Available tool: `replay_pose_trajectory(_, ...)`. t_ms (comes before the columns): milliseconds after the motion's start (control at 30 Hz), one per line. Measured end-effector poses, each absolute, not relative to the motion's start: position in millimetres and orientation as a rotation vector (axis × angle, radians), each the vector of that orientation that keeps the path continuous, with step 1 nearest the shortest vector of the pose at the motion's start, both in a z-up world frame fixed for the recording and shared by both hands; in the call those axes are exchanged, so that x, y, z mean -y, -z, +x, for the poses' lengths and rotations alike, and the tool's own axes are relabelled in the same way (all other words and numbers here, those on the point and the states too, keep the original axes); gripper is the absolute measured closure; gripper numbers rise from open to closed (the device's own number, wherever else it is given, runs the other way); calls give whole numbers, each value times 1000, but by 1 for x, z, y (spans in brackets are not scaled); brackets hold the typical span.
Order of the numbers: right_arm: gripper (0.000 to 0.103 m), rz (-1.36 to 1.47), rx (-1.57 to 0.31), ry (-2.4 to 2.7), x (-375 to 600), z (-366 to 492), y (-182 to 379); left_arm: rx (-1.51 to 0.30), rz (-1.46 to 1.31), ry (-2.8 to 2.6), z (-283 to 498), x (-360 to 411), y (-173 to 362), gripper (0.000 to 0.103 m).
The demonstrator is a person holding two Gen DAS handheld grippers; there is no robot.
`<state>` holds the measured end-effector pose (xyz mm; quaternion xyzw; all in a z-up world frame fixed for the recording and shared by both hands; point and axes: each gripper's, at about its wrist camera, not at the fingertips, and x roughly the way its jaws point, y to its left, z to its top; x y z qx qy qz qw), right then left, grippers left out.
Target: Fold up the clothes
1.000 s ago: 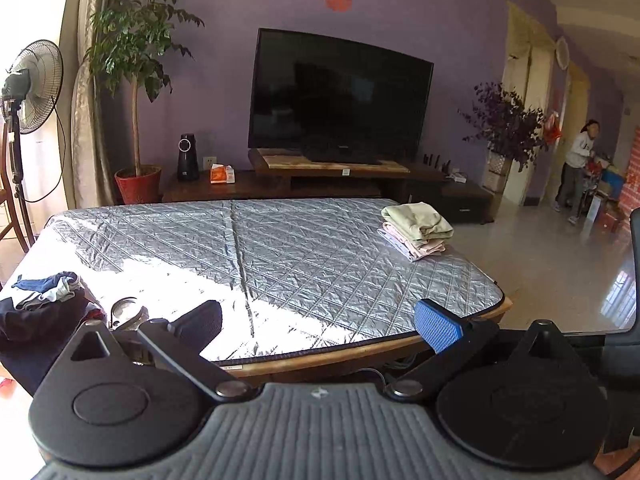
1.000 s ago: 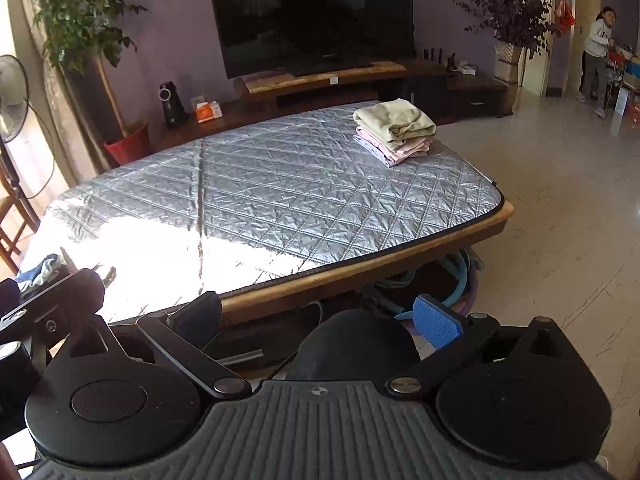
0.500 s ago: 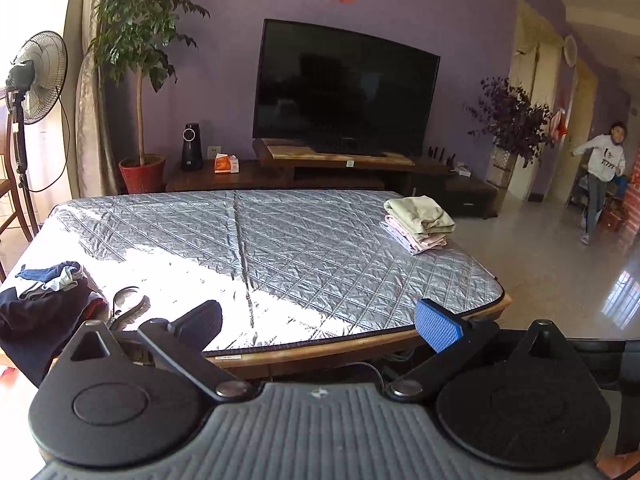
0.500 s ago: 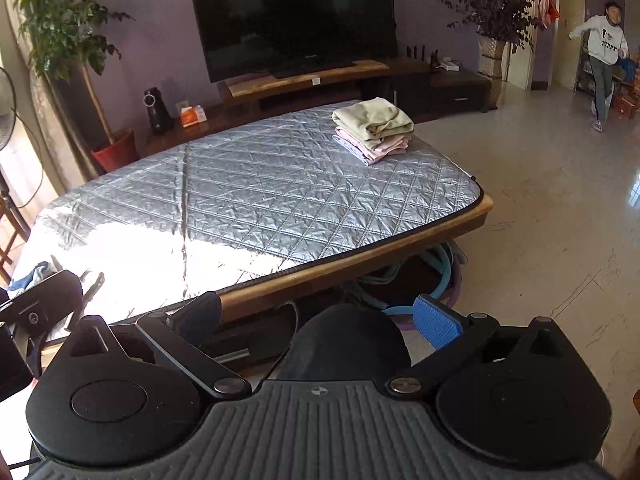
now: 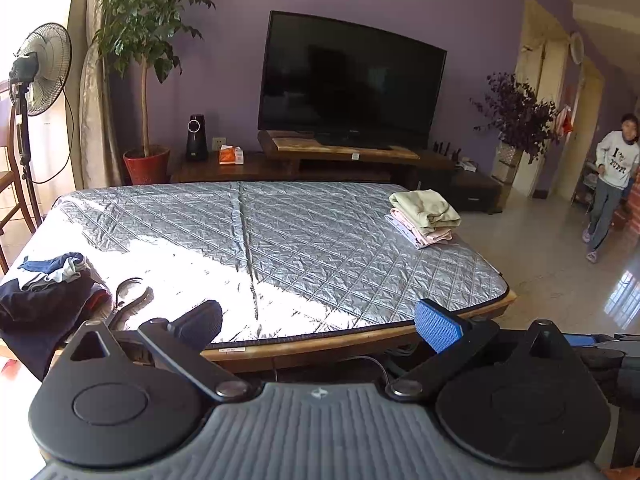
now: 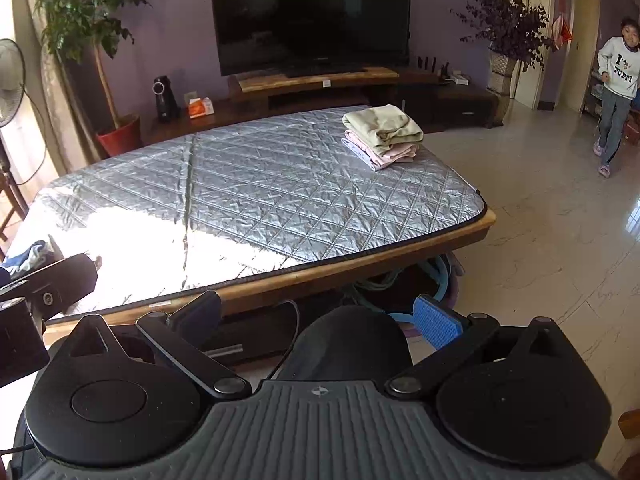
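The bench [image 5: 280,240] fills the middle of both views, spread with a silver quilted cover [image 6: 256,184] that has a bright sunlit patch at its near left. It lies ahead of both grippers, its wooden edge just past the left gripper's fingertips.

Beyond the bench's far side, straight ahead of the left gripper, a dark television [image 5: 348,84] stands on a long wooden stand [image 5: 340,152]. A tall potted tree [image 5: 144,60] in a red pot and a standing fan [image 5: 36,76] are far ahead to the left; a dark-leaved plant [image 5: 516,116] is far ahead to the right. A person [image 5: 612,184] in a white top is on the tiled floor well off to the right.

A heap of unfolded clothes [image 5: 44,296], dark blue with lighter pieces on top, sits on the bench's near left corner, just ahead and left of the left gripper. A stack of 3 folded clothes [image 5: 424,216], green over pink over pale lilac, rests at the far right of the bench, well ahead and right of both grippers. A pair of scissors [image 5: 128,300] lies beside the heap.

The left gripper [image 5: 320,320] is spread wide and empty, low in front of the bench edge. The right gripper [image 6: 320,316] is also wide and empty, over the floor short of the bench, with a dark rounded shape [image 6: 348,344] below it.
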<state>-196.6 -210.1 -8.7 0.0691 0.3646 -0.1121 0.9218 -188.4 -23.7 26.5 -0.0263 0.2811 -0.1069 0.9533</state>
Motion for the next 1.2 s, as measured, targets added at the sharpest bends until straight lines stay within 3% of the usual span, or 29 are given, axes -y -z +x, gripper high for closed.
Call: replay_pose_trajectory(1200,0,81,-751,241,204,-200,16,-614,-31,218,-192,32,-22,1)
